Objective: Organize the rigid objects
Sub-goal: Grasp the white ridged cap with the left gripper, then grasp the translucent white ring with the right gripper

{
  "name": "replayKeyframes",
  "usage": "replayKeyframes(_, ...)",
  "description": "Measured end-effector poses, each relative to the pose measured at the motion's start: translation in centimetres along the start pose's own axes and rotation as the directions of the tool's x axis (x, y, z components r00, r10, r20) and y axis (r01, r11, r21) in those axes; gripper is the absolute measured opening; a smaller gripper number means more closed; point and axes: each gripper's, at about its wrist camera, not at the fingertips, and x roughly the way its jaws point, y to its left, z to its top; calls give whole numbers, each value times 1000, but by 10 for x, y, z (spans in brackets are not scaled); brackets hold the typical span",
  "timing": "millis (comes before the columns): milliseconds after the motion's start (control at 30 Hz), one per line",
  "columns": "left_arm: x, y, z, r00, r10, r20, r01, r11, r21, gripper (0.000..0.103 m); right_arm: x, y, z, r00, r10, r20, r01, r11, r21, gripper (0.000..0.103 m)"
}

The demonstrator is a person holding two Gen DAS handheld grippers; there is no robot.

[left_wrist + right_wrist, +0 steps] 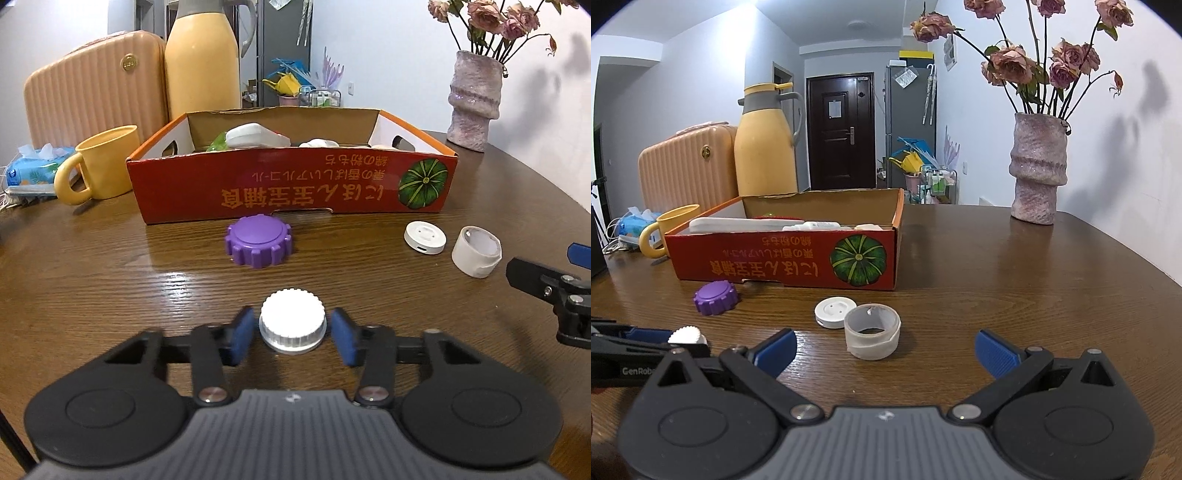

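Observation:
A white ribbed cap (292, 320) sits on the wooden table between the blue pads of my left gripper (292, 338); small gaps show on both sides, so the gripper is open around it. The cap also shows in the right wrist view (687, 335). A purple ribbed lid (258, 240) (716, 297), a white round disc (424, 237) (834, 312) and a white tape roll (476, 255) (872, 333) lie in front of the red cardboard box (295, 192) (786, 258). My right gripper (885, 351) is wide open and empty, just short of the tape roll.
The box holds several white items. A yellow mug (99, 169), a yellow thermos (201, 62), a tissue pack (35, 170) and a peach suitcase (92, 88) stand at the left. A pink vase with dried roses (1038, 170) stands at the back right.

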Motion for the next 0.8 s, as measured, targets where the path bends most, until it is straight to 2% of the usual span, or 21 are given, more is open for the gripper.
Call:
replayKeyframes(200,-3,2,2,1000,-11,9,11,1000,-4,41,2,-1,0,1000,-1,-9,1,1000,1,103)
replayKeyframes(400,-14,7,5,998,-9,62,10,1000,-16,41,8,2,0,1000,0,-29,0,1000,-9,103)
replayKeyframes(800,-25,20,11,993,-2,121,7,999,-40,41,27,9,9,997,12,-73,-15,999,-40,103)
